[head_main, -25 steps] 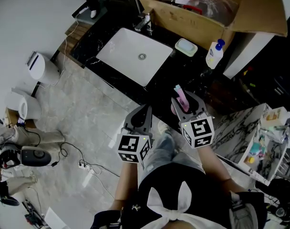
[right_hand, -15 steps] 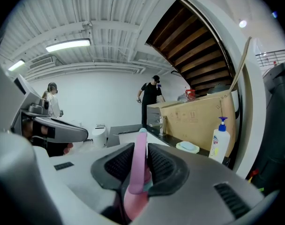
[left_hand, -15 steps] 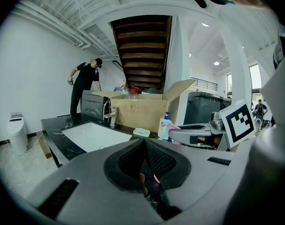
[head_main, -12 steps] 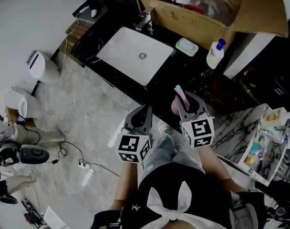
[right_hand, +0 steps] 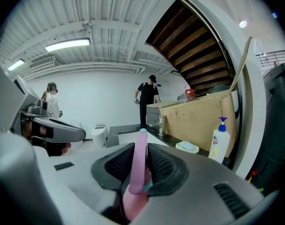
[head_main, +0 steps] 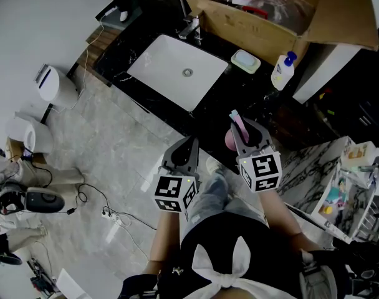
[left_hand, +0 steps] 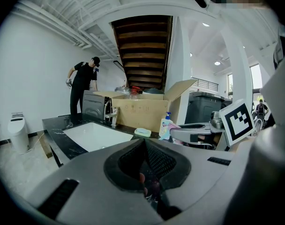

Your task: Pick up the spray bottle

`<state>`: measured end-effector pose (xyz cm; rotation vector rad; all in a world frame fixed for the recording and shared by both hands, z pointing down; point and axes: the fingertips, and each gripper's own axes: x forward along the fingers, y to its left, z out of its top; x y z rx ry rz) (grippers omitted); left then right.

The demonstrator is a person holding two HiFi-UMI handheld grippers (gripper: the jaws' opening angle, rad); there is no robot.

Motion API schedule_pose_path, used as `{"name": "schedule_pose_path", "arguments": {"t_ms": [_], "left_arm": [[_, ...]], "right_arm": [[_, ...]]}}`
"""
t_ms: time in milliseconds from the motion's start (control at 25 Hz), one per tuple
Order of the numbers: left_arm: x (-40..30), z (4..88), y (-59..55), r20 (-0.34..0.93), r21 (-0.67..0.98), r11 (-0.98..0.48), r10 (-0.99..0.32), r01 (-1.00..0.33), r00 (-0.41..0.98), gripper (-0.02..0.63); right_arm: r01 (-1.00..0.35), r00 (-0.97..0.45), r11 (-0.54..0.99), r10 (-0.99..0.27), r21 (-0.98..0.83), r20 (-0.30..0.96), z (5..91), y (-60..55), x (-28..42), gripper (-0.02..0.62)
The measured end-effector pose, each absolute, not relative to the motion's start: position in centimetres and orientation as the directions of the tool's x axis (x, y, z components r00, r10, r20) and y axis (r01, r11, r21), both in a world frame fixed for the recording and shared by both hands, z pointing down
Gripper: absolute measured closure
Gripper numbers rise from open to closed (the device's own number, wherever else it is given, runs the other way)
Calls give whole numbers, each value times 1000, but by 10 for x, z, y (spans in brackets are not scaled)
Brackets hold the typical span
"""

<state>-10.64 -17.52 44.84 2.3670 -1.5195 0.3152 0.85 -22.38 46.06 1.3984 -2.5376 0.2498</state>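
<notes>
The right gripper [head_main: 243, 131] brought its jaws closer together around the pink spray bottle [right_hand: 139, 159], until the pads [right_hand: 163, 165] pressed its narrow upper part from both sides. In the head view the sink [head_main: 167, 64] and the tabletop [head_main: 236, 95] slid very slightly toward 3 o'clock.

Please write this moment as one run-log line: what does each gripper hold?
right gripper: shut on spray bottle | left gripper: shut, empty | place: counter edge, near sink
</notes>
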Motion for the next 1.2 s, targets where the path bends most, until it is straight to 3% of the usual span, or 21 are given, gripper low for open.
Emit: {"name": "schedule_pose_path", "arguments": {"t_ms": [1200], "left_arm": [[-95,442,-176,330,138,-423,-833,-895,445,580]], "right_arm": [[-829,-548,559,-805,-19,228,427,-234,3,508]]}}
